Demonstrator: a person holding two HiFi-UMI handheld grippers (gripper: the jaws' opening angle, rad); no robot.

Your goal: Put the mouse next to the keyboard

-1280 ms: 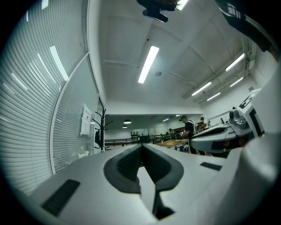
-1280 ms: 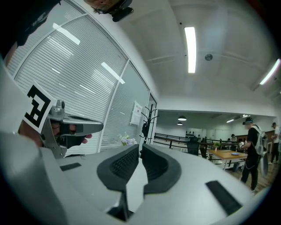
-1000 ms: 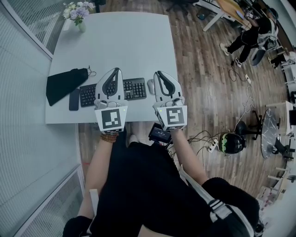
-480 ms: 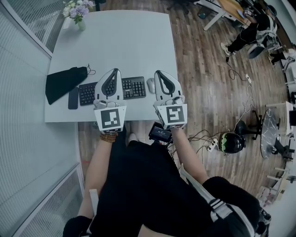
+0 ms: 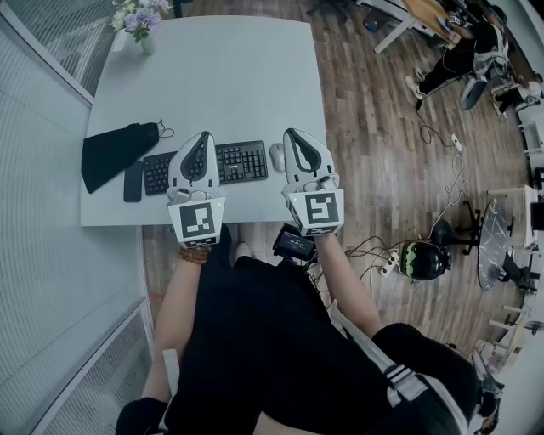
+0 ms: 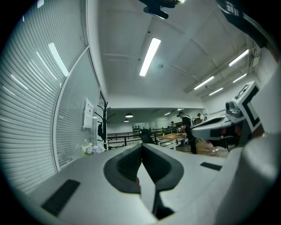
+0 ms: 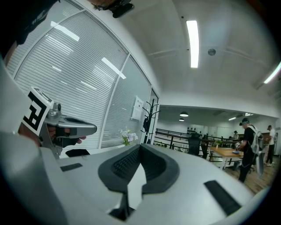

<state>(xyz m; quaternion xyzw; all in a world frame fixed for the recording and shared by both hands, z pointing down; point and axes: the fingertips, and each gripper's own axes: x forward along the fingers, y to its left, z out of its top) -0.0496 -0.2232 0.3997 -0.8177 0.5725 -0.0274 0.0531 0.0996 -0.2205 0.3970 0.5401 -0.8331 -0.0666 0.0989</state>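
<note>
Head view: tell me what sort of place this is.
Probably an open-plan office: a white desk with a keyboard, glass partition walls with blinds, and more desks beyond under ceiling strip lights.

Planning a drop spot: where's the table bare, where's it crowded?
Bare: the whole table stretch beyond the keyboard, up to the corner flowers. Crowded: near edge, with pouch, phone, keyboard, mouse in a row.

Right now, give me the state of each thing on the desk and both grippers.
Left gripper: shut, empty.
Right gripper: shut, empty.
Keyboard: flat, middle hidden under left gripper.
Mouse: on desk by keyboard's right end, not held.
Phone: flat, left of keyboard.
Pouch: lying flat at desk's left edge.
Flowers: upright, far corner.
</note>
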